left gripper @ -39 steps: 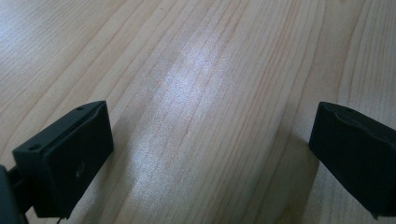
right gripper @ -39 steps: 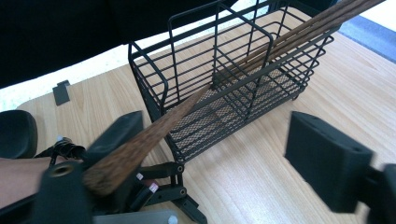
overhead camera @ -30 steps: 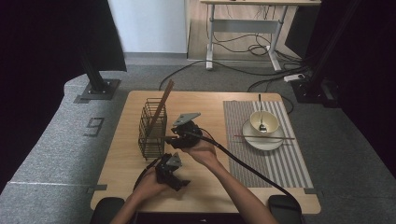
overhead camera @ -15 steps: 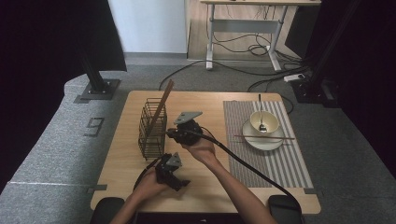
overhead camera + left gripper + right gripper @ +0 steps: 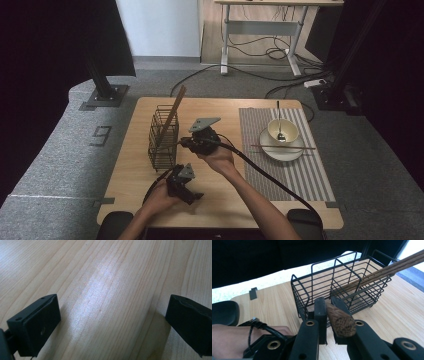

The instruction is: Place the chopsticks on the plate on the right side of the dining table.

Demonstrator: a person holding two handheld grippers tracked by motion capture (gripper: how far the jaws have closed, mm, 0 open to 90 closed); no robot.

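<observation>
A black wire basket [image 5: 162, 139] stands on the left half of the wooden table [image 5: 225, 200], with brown chopsticks [image 5: 173, 115] leaning out of it toward the back. Just right of the basket, my right gripper [image 5: 185, 144] is shut on a brown wooden chopstick [image 5: 340, 321]. Its jaw tips [image 5: 327, 302] sit close to the basket's near wall [image 5: 342, 287], and the chopsticks [image 5: 387, 268] inside slant to the upper right. My left gripper [image 5: 181, 183] rests low near the table's front edge. It is open [image 5: 112, 315], with bare wood between the jaws.
A grey striped placemat [image 5: 295, 165] covers the right side of the table. On it a white plate [image 5: 270, 150] carries a cream bowl [image 5: 282, 131] with a spoon, and a chopstick [image 5: 282, 147] lies across the plate. A black cable [image 5: 270, 175] trails from the right gripper.
</observation>
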